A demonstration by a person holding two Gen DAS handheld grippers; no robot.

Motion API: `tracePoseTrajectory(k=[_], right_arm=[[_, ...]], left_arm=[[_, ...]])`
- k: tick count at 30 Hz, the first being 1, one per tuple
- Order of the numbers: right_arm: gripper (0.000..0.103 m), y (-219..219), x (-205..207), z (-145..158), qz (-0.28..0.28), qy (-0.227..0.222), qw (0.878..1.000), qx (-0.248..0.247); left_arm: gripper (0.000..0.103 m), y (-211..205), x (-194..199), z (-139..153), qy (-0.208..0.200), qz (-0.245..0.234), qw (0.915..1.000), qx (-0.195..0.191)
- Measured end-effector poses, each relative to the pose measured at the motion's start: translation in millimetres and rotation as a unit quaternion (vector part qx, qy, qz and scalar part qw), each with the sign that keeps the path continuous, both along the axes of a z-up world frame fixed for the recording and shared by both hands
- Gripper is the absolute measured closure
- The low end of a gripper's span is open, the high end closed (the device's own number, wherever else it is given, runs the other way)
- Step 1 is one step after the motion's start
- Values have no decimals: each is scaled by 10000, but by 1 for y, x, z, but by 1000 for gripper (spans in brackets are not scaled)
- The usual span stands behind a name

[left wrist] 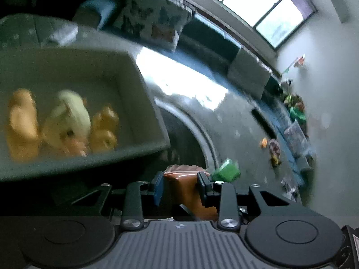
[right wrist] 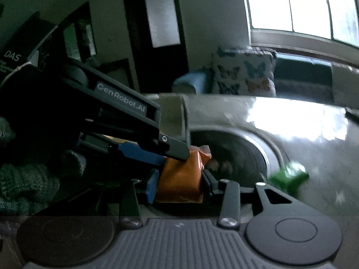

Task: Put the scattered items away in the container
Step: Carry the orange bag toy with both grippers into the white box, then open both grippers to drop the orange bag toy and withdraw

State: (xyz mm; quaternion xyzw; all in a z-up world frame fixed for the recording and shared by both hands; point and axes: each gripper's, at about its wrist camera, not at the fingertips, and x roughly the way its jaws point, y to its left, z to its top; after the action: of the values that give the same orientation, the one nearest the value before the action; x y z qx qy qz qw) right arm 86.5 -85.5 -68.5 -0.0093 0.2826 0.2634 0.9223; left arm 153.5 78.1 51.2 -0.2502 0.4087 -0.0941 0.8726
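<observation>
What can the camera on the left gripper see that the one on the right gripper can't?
Only the left wrist view shows inside the grey container, where blurred orange and cream items lie, plus small things scattered along the far wall. Only the right wrist view shows the left gripper from the side and a dark door. Both show the orange packet between gripper fingers, a green item, the butterfly cushion and the window.

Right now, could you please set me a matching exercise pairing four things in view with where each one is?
Things:
1. orange packet
2. green object
3. yellow and orange toys
4. butterfly cushion

Places:
A. inside the grey container
B. held in the right gripper
C. lying on the table
D. behind the table, below the window

Pairs: 1-B, 2-C, 3-A, 4-D
</observation>
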Motion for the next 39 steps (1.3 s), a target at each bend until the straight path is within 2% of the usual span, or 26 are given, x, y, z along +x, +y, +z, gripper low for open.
tracePoseTrajectory(k=[4,9,17,24,32,39], right_arm=[[62,21,18,17,241,-217,9995,50],[62,55,50,24,516,-251,9983,93],[62,93,96,8,633,-3,9980,32],[62,113,116,-16,695,173,9973,-160],[61,114,121,-19,678,154,9974,-184],[59,102,109,-7,666,-3,9977,-151]], left_arm=[[69,20,4,20,-267,253,9993,113],[71,51,22,24,-291,568,9980,43],[71,82,56,3,-126,798,9967,62],[71,100,75,-20,72,961,9953,7],[70,106,73,-22,11,1021,9948,-3],[71,104,60,-12,-71,1048,9944,69]])
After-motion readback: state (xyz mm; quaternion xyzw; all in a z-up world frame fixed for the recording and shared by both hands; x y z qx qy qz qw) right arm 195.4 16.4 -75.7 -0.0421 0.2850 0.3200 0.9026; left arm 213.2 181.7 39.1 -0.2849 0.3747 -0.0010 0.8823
